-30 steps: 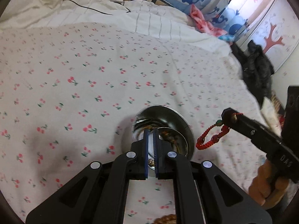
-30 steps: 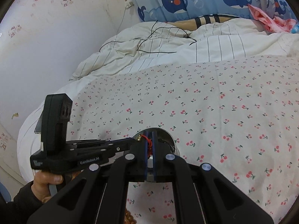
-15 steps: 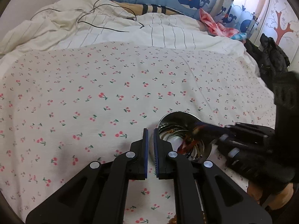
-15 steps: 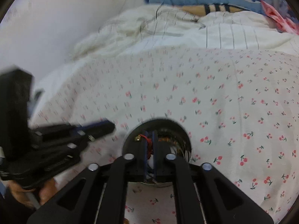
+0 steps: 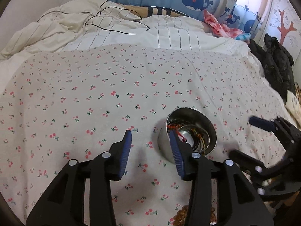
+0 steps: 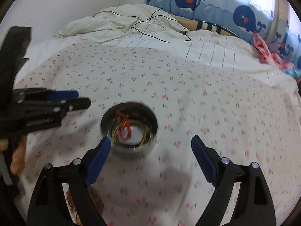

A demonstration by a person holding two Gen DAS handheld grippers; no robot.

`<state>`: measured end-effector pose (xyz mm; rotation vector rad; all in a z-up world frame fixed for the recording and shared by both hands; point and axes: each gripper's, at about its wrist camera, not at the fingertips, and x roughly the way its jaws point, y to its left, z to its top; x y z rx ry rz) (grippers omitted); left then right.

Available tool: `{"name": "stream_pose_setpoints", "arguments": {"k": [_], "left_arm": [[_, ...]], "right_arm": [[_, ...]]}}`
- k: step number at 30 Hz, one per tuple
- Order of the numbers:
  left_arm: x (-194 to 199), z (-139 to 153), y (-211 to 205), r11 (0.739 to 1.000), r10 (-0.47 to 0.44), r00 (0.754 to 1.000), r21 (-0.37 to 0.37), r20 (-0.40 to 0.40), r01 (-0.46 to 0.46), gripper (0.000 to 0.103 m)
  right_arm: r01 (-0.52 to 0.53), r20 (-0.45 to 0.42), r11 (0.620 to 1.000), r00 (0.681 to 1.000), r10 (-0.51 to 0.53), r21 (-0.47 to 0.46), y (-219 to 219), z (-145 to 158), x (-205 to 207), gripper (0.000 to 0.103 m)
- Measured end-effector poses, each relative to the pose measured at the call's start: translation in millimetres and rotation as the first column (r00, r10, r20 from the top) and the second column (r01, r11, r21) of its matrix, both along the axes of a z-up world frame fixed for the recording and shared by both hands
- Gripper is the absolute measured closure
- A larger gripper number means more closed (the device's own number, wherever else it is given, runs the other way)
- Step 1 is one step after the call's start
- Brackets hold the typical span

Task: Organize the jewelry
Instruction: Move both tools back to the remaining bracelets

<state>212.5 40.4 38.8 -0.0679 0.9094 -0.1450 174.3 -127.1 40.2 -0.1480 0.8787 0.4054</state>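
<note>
A round steel bowl [image 5: 165,145] stands on the cherry-print sheet; it also shows in the right wrist view [image 6: 129,148]. Inside lie a red cord bracelet [image 6: 125,130], gold chains [image 5: 199,137] and brown beads. My left gripper [image 5: 150,137] is open and empty, its right finger just in front of the bowl's near rim. My right gripper [image 6: 151,141] is open and empty, a little above and behind the bowl. A brown bead bracelet [image 5: 183,216] lies on the sheet near the bottom edge, partly hidden by my fingers; it also shows in the right wrist view [image 6: 94,197].
The cherry-print sheet [image 5: 94,98] covers the bed. A striped white duvet [image 5: 112,35] with a black cable [image 5: 112,24] lies at the far end. Dark clothing [image 5: 276,66] hangs off the right edge. A wall [image 6: 56,5] borders the left side.
My right gripper has opened and let the red cord bracelet fall into the bowl, then drawn back. My left gripper has opened as well and moved to the left of the bowl.
</note>
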Motion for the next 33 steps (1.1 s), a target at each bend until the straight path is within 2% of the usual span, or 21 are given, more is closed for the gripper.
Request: {"name": "stream_pose_setpoints", "arguments": {"k": [4,6,10,13,15,17,19,21,25,28,30,33], "left_arm": [[-21,-8,7,1.000,0.006,1.000,-0.008,-0.023,-0.006,0.056],[-34,-21,12,1.000,0.005,0.998,-0.015,-0.067,-0.006,0.055],[-53,-41,15,0.996,-0.054,0.986,-0.080,-0.159,0.041,0.055],[-57,-50,5,0.982,-0.160,0.963,-0.132,-0.216,0.134,0.052],[-58,-56,1,0.975,-0.194,0.952,-0.154,-0.238,0.160,0.052],[-59,-59,-3,0.970,-0.217,0.942,-0.161,-0.258,0.180,0.052],[-61,-62,-6,0.976,-0.206,0.942,-0.123,-0.266,0.179,0.052],[-60,-64,-4,0.979,-0.192,0.941,-0.120,-0.277,0.164,0.052],[-62,-69,-6,0.981,-0.192,0.936,-0.077,-0.296,0.177,0.052],[-67,-73,-20,0.969,-0.223,0.929,0.037,-0.294,0.244,0.052],[-73,-77,-33,0.942,-0.246,0.926,0.154,-0.288,0.298,0.052],[-78,-77,-40,0.929,-0.249,0.928,0.203,-0.277,0.309,0.052]], "right_arm": [[-0.009,-0.071,1.000,0.997,0.010,0.017,-15,-20,-33,0.019],[-0.007,-0.116,0.999,0.993,0.013,0.051,-21,-30,-45,0.019],[-0.080,-0.112,0.994,0.990,0.089,0.080,-10,-28,-55,0.022],[-0.126,-0.100,0.991,0.986,0.130,0.045,0,-30,-60,0.035],[-0.135,-0.134,0.990,0.981,0.138,0.032,1,-37,-58,0.055],[-0.132,-0.148,0.991,0.980,0.136,0.036,0,-41,-59,0.057],[-0.143,-0.177,0.984,0.971,0.160,0.106,-1,-42,-57,0.058],[-0.167,-0.190,0.976,0.963,0.191,0.136,1,-41,-59,0.058],[-0.141,-0.185,0.985,0.970,0.158,0.102,-1,-43,-59,0.058],[-0.094,-0.196,0.989,0.974,0.115,0.113,-9,-43,-55,0.058],[-0.086,-0.194,0.989,0.975,0.109,0.120,-11,-42,-53,0.057],[-0.091,-0.188,0.989,0.976,0.113,0.120,-10,-39,-53,0.052]]}}
